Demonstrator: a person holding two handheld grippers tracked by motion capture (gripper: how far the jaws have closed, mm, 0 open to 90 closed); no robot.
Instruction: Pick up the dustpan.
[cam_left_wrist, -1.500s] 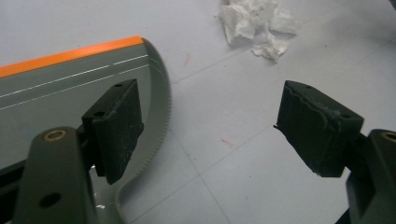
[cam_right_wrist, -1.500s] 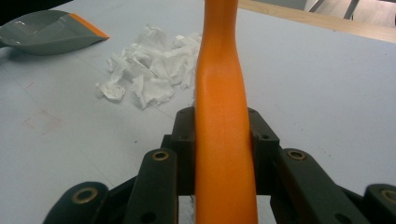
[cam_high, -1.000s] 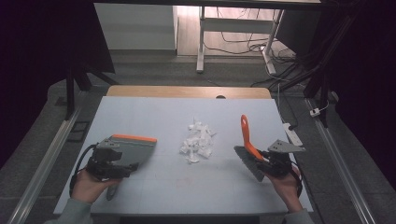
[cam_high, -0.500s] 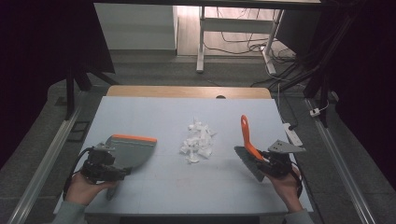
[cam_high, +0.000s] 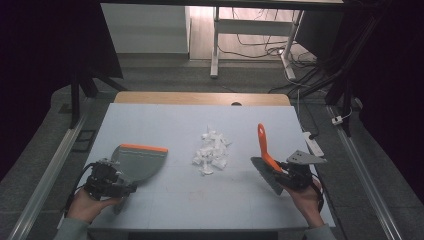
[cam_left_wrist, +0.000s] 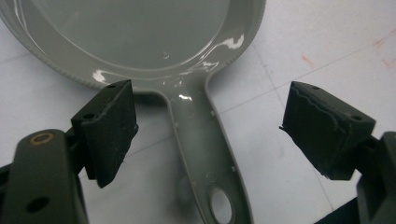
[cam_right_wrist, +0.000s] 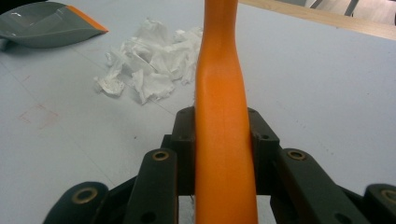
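Paper scraps sit unswept; beside them lies our dustpan, left gripper spread astride its handle, jaws just widened, ungripped. Right gripper pinches the brush, apparently bristles-down, beyond the scraps

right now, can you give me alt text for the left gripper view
A grey dustpan lies on a pale table, its handle running down between the left gripper's two black jaws, which stand wide open and clear of it on either side.
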